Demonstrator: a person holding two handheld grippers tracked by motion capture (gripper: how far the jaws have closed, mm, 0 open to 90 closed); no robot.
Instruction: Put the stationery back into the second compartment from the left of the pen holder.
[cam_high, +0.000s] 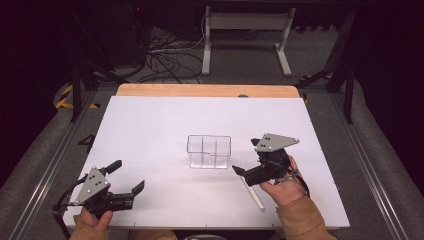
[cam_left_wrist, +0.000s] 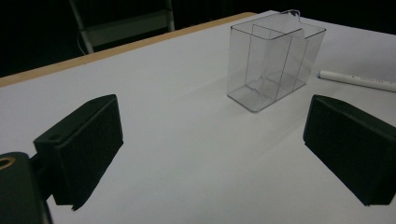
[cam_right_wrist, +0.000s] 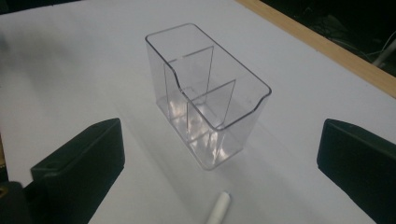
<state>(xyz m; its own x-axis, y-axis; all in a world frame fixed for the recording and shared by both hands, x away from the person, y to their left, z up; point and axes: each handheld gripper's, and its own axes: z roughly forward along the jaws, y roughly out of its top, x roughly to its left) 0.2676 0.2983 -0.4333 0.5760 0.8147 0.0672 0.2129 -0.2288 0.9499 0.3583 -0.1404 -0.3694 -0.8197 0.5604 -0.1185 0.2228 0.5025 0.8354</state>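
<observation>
on the white table top (cam_high: 150, 125), with its wooden edge (cam_high: 207, 90) running along the far side, everything sits out in the open under the high view. biggest thing on the board is the clear plastic organizer (cam_high: 209, 151), upright near the middle, slightly to the right, thin dividers splitting it into compartments, nothing inside that can be seen. from the right gripper view that same organizer (cam_right_wrist: 208, 95) stands just ahead between the two black jaws, its rounded rim and inner walls plain to see.

now the left gripper (cam_high: 127, 177), low at the near left corner, held in the person's left hand (cam_high: 92, 220), grey plate on top. jaws spread wide, nothing between them, just bare table; the left gripper view looks across at the organizer (cam_left_wrist: 273, 60), well apart from it.

over to the right gripper (cam_high: 245, 175), in the right hand (cam_high: 285, 190), just to the right of the organizer and near it but not touching. jaws stand wide apart too, gripping nothing.

smallest item: a white marker (cam_high: 252, 194) lying flat on the table, right beside the right hand, running from near the gripper toward the near edge. its tip (cam_right_wrist: 219, 207) pokes up at the bottom of the right gripper view, between the jaws but loose, untouched. the left gripper view catches the marker (cam_left_wrist: 357, 80) lying beyond the organizer.
</observation>
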